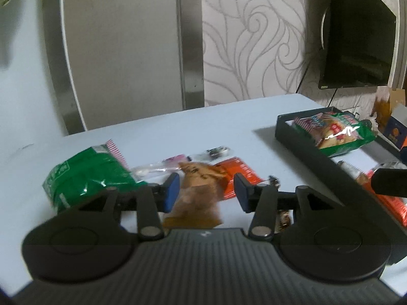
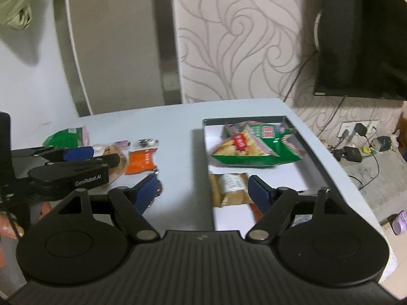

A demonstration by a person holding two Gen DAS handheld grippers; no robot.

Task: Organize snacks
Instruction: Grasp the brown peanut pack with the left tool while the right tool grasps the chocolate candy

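White table (image 1: 178,127), crinkled green snack bag (image 1: 91,178)

Each wrist camera sits behind its own fingers, looking forward and downward across the desk (image 1: 165,127) at close range. Both views share the black tray (image 2: 300,137), the loose snack packets and the patterned wall (image 2: 241,38).

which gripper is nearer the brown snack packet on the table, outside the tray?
Left. The left gripper is open right over the brown snack packet; the right gripper is open over the tray.
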